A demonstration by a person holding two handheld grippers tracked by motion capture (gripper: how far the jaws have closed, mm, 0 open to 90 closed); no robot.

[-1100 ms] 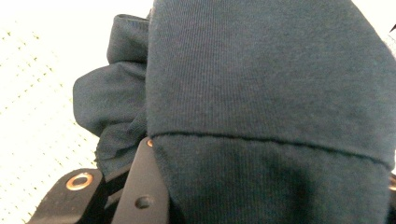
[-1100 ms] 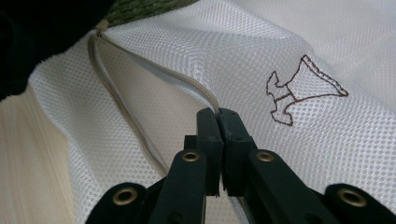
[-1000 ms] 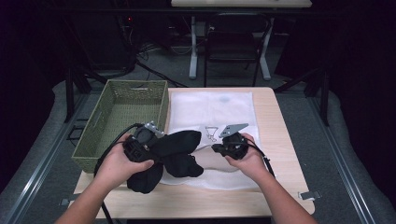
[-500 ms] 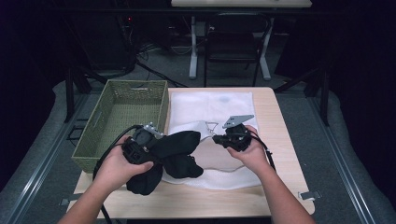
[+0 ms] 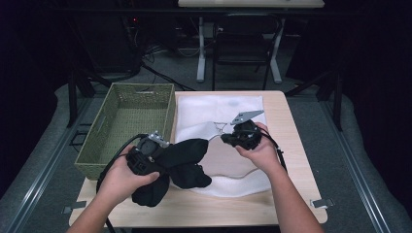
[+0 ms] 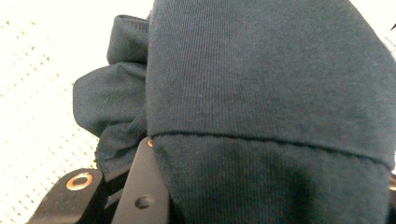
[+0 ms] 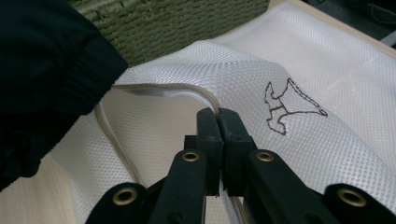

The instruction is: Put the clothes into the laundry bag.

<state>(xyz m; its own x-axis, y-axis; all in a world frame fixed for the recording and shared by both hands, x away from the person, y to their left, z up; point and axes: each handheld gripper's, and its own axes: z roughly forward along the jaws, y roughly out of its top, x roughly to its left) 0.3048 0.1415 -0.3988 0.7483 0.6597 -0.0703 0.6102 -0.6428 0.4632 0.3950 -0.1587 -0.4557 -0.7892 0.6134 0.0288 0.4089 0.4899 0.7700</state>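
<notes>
A dark navy garment (image 5: pixel 182 160) is bunched at the table's front left, and my left gripper (image 5: pixel 154 154) is shut on it. The cloth (image 6: pixel 261 93) drapes over the jaws in the left gripper view, hiding one of them. A white mesh bag (image 5: pixel 228 109) with a small embroidered figure (image 7: pixel 292 105) lies flat on the table. My right gripper (image 7: pixel 218 114) is shut on the bag's corded edge and holds it lifted off the lower layer. The garment's end (image 7: pixel 42 70) sits just left of that raised edge. From above, the right gripper (image 5: pixel 228 138) is at the bag's middle.
A green woven basket (image 5: pixel 126 121) stands at the table's left, right beside the bag. The wooden table (image 5: pixel 291 145) shows a bare strip to the right of the bag. Chairs and table legs stand on the dark floor beyond.
My right gripper has drawn the bag's edge a little up and away from me. The left gripper and the garment have barely shifted.
</notes>
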